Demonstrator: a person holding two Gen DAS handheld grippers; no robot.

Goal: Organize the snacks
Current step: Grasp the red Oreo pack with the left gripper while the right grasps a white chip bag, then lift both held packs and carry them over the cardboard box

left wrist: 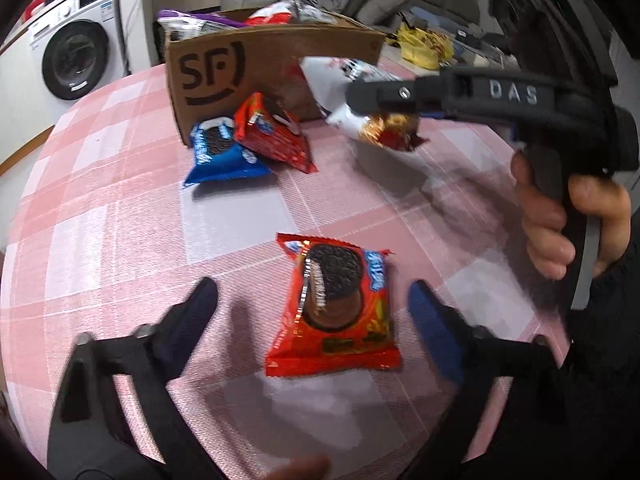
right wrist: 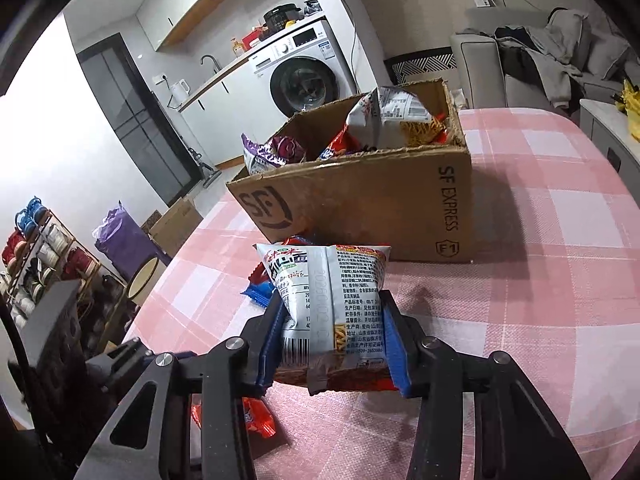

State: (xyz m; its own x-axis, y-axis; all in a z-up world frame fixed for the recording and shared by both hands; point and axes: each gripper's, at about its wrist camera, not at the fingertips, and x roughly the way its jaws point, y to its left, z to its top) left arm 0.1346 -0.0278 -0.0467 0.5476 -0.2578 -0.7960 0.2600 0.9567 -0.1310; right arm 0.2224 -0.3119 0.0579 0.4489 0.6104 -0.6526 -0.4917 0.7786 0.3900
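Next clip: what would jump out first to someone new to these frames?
The right tongs are clamped on a white noodle snack bag, held up in front of the open SF cardboard box already holding packets. The left tongs sit open around a red cookie packet on the pink checked tablecloth.
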